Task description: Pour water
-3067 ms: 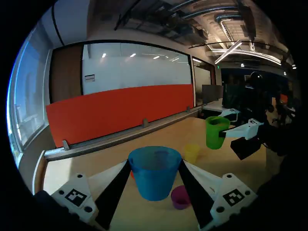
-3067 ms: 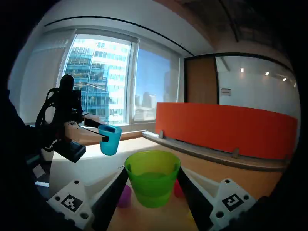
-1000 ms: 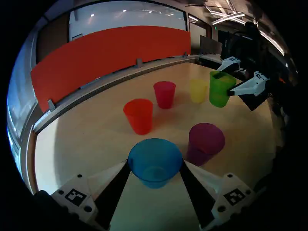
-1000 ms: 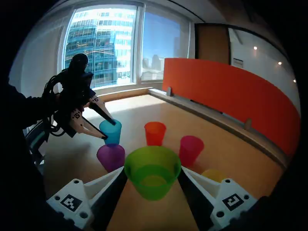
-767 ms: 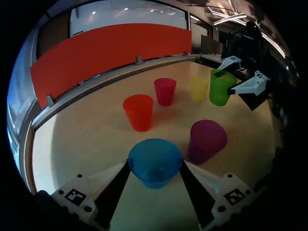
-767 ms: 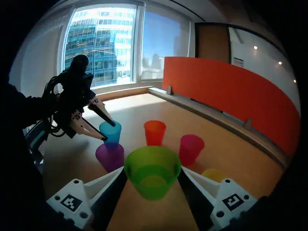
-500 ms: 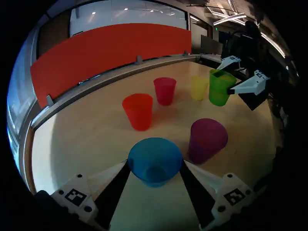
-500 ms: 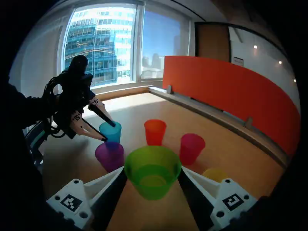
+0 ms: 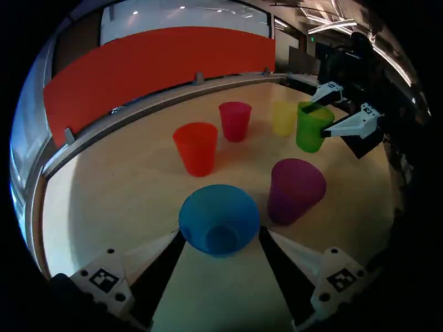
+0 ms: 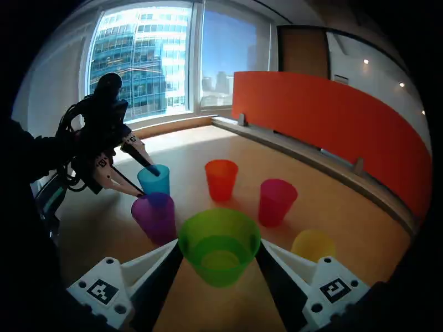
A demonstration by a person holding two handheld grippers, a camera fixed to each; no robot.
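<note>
Item one: blue cup [image 9: 219, 218], clamped at mid-wall between both fingers of my left gripper [image 9: 220, 228] over the desk [image 9: 111, 188], with a purple cup [image 9: 295, 189] just to its right. Item two: green cup [image 10: 219, 255], pinched likewise in my right gripper [image 10: 219, 243], seemingly part-filled. I judge both light, thin, flexing plastic, best held gently below the rim.

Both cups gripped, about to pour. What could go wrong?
1. The purple plastic cup stands close beside the blue translucent plastic cup in the left claw; a sideways move could topple it.
2. The green translucent plastic cup in the right claw seems to hold liquid; tilted this far from the blue cup, it would likely spill on the wooden table.
</note>
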